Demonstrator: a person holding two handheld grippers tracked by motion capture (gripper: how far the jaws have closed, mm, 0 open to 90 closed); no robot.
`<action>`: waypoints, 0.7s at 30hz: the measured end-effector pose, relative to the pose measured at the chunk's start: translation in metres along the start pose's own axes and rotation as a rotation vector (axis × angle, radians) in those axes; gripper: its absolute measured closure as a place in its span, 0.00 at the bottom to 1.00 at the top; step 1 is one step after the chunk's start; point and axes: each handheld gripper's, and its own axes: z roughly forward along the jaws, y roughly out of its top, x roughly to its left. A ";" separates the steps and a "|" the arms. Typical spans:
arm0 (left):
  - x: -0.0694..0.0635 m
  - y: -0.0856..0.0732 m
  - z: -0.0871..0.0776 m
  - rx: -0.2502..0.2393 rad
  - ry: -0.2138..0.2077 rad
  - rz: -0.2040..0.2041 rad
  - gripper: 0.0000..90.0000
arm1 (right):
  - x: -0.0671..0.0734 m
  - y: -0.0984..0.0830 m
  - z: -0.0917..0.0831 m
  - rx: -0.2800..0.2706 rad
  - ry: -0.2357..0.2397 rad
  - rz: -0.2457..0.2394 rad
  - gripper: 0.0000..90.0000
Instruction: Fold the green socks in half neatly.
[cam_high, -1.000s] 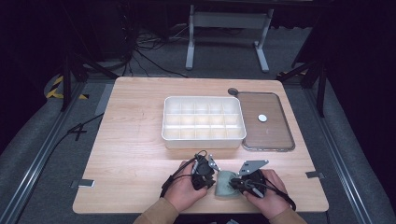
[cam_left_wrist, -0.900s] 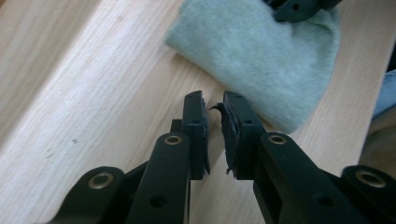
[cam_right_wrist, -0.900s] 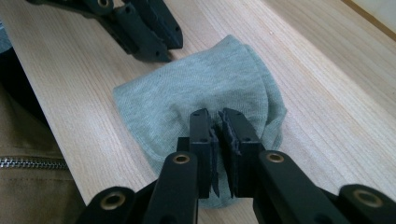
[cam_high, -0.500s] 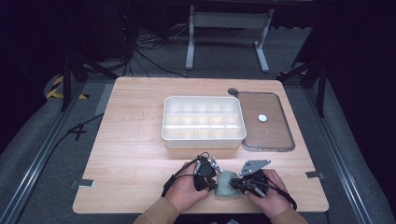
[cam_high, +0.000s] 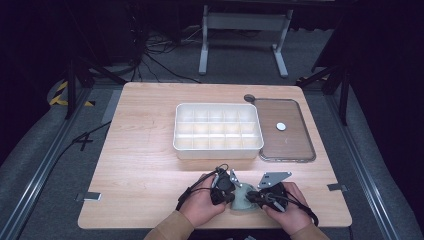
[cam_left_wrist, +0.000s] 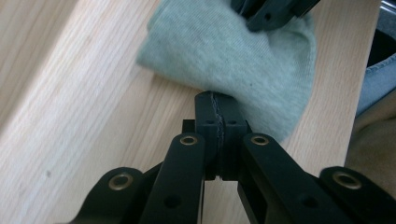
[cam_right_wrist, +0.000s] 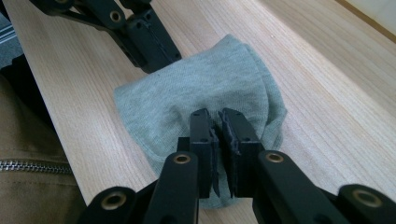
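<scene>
While the worktop (cam_high: 145, 165) carries a white divided box (cam_high: 218, 130) and brown lid (cam_high: 285, 131) farther back, a grey-green sock (cam_left_wrist: 233, 56) lies at its near edge; left hand-held gripper (cam_left_wrist: 218, 114) has just closed, pinching the sock's edge, right hand-held gripper (cam_right_wrist: 218, 123) clamped on the opposite side.

Bright, even overhead light falls on the table (cam_high: 150, 150) amid dark surroundings; gripper views are soft up close.
</scene>
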 end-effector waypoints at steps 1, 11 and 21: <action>0.000 0.000 0.000 -0.005 -0.001 0.001 1.00 | 0.000 0.000 0.000 -0.002 0.000 0.000 0.93; -0.011 0.006 -0.002 -0.077 -0.011 0.125 1.00 | 0.006 0.002 0.003 0.004 -0.021 -0.005 0.94; -0.009 0.002 -0.006 -0.060 0.002 0.107 1.00 | 0.008 0.007 0.002 -0.010 -0.001 0.014 0.92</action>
